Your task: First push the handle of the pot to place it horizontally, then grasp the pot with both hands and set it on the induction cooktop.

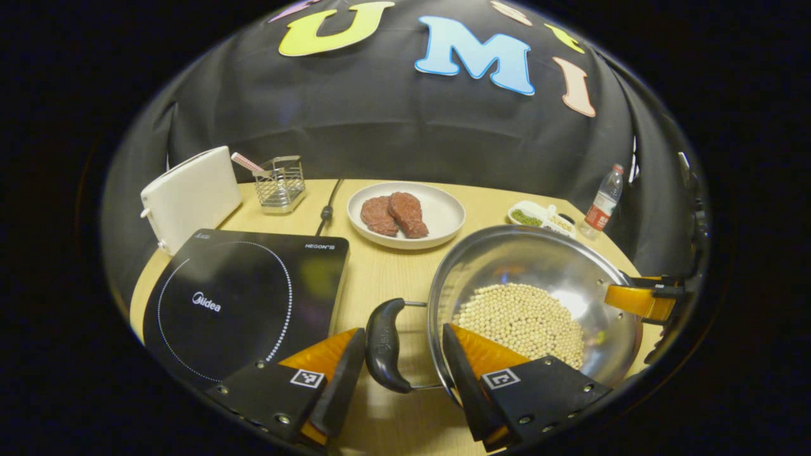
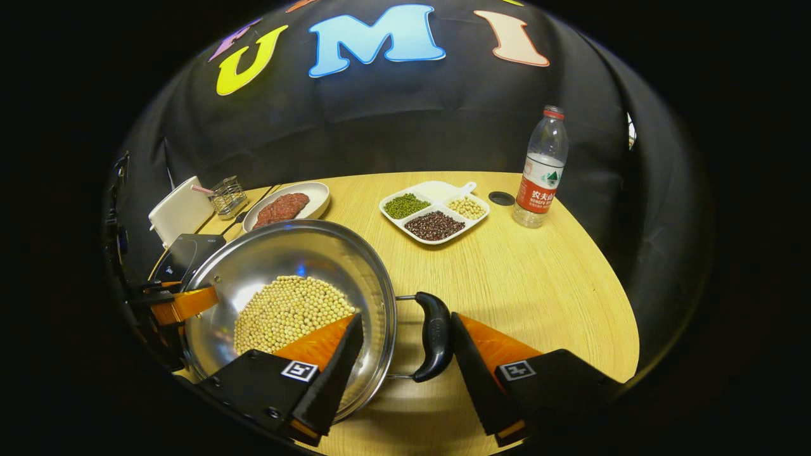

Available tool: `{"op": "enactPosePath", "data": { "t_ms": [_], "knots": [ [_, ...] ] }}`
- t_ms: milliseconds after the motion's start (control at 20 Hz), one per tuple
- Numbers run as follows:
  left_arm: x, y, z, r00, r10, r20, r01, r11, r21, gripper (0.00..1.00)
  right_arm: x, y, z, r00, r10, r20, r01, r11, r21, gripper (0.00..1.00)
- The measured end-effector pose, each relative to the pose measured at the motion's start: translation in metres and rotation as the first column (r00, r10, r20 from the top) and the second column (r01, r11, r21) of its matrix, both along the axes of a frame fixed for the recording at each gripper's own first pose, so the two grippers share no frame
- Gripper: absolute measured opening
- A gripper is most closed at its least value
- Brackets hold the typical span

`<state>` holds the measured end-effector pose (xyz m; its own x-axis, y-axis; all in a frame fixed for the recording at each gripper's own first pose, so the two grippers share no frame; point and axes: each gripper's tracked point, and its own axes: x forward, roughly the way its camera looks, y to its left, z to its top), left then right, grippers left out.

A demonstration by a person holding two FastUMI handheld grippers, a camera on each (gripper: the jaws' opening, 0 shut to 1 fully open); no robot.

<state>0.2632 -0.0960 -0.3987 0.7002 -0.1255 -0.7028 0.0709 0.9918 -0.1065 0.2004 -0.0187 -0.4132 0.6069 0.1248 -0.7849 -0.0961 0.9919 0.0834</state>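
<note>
The pot [image 1: 538, 297], full of beans [image 1: 523, 320], sat on the table [image 1: 386, 272] at 3 o'clock from the cooktop [image 1: 244, 297]. The left gripper [image 1: 402, 361] reached in level, fingers spread astride one black handle [image 1: 384, 345] without pinching it. The right gripper [image 2: 405, 351] straddled the opposite handle [image 2: 434, 335] likewise, spread. Toward 12 o'clock stood a meat plate [image 1: 443, 218], toaster [image 1: 190, 196], rack [image 1: 280, 183], divided dish [image 2: 437, 212] and bottle [image 2: 542, 168], before black cloth.

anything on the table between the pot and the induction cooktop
Nothing visible. In the left gripper view, only bare table lies between the pot and the induction cooktop beside it. The plate of meat sits farther back, off the path.
</note>
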Motion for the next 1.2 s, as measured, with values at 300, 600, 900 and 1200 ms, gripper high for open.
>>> {"op": "enactPosePath", "data": {
  "t_ms": [300, 600, 900, 1200],
  "knots": [
    [0.002, 0.001, -0.004, 0.999, 0.038, -0.004, -0.038, 0.999, 0.018, 0.64, 0.000, -0.004, -0.001, 1.000, -0.022, 0.002, 0.022, 1.000, 0.015, 0.60],
    [0.009, -0.001, 0.003, 0.999, 0.048, 0.001, -0.048, 0.999, 0.011, 0.54, -0.003, -0.005, 0.003, 0.999, -0.040, -0.008, 0.040, 0.999, 0.023, 0.44],
    [0.003, -0.012, 0.032, 0.999, 0.035, 0.029, -0.036, 0.999, 0.023, 0.53, -0.008, -0.015, 0.027, 0.999, -0.049, 0.007, 0.049, 0.998, 0.042, 0.43],
    [-0.015, -0.002, 0.067, 0.999, 0.039, 0.038, -0.040, 0.999, 0.032, 0.53, -0.024, -0.008, 0.059, 0.999, -0.049, 0.020, 0.048, 0.997, 0.060, 0.47]
  ]
}}
